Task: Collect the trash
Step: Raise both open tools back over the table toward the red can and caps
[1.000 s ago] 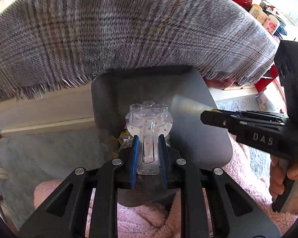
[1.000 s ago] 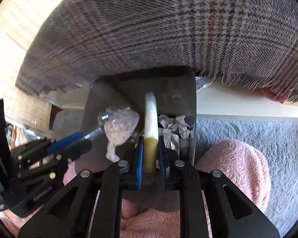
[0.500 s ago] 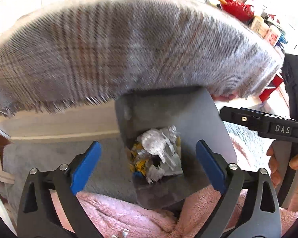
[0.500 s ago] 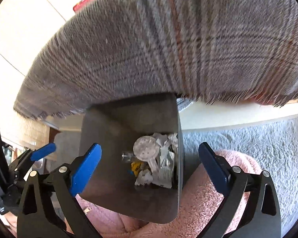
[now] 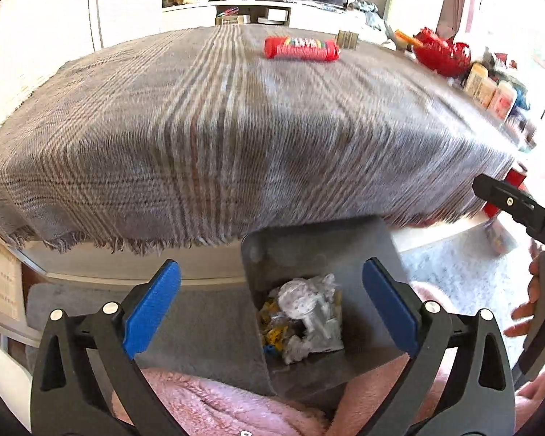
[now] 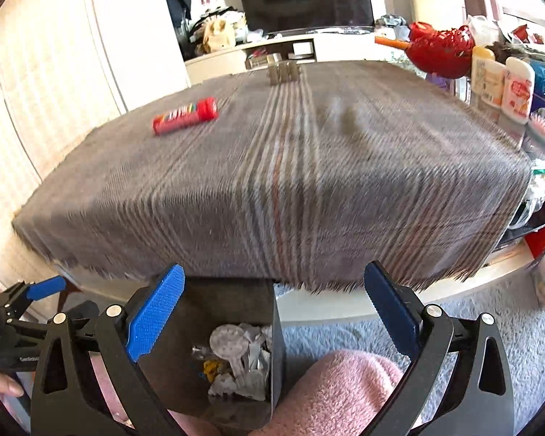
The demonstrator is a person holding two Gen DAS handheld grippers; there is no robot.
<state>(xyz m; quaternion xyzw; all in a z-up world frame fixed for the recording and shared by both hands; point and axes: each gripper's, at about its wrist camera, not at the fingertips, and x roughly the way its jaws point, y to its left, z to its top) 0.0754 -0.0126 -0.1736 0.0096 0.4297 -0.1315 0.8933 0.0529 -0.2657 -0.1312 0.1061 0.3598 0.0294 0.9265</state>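
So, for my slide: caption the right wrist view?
Open right claw above the trash bin, red tube on the table.

Two tools show, the left tool (image 5: 270, 303) and the right tool (image 6: 272, 310), each with two blue pads spread wide and nothing between them. One grey bin (image 5: 378, 250) sits at lower centre, holding one heap of crumpled wrappers (image 5: 303, 318); its pieces are too tangled to count. One red tube (image 6: 185, 115) lies on the one plaid-covered table (image 6: 309, 189), upper left. Two pale bottles (image 6: 501, 81) stand at the upper right.
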